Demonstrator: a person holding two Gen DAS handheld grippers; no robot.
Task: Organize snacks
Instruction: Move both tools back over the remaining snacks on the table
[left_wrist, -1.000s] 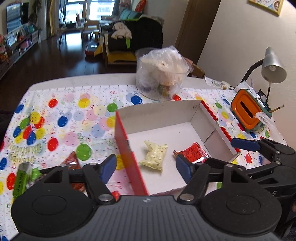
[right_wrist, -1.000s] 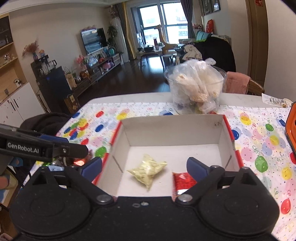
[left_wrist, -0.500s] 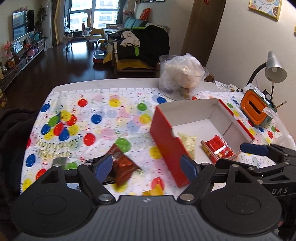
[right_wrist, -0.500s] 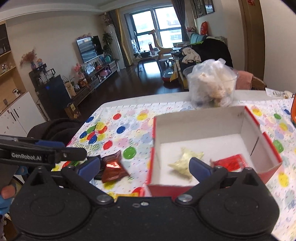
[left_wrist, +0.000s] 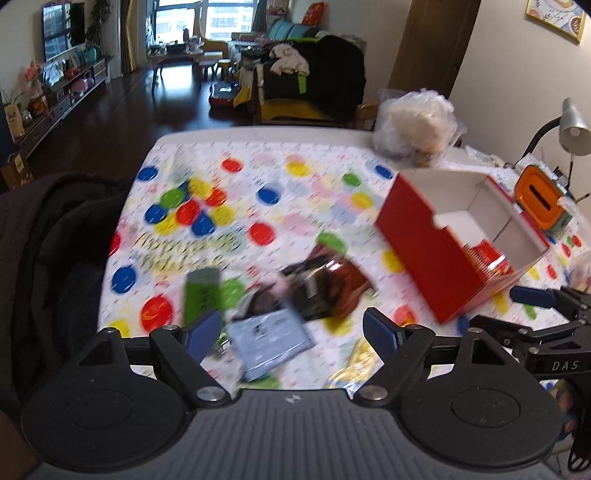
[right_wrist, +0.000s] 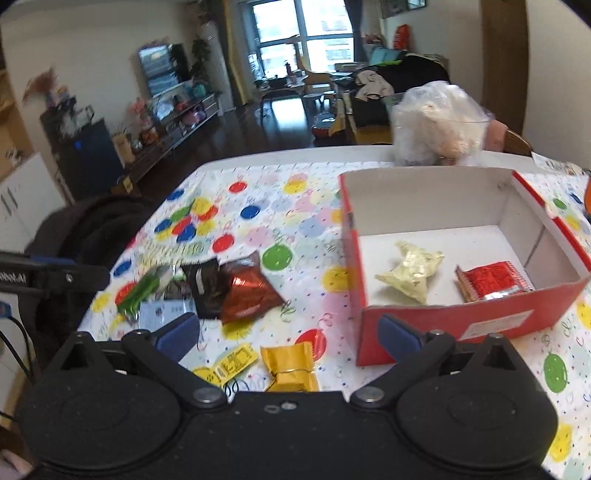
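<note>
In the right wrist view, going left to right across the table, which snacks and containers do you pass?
Green packet → shiny red-brown packet → gold packet → red box, holding the pale yellow packet and then the red packet.

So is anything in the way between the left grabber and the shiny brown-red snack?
Partly. The left gripper is open, and a pale blue packet lies between its fingers, in front of the brown-red snack. A dark packet overlaps that snack's left edge.
</note>
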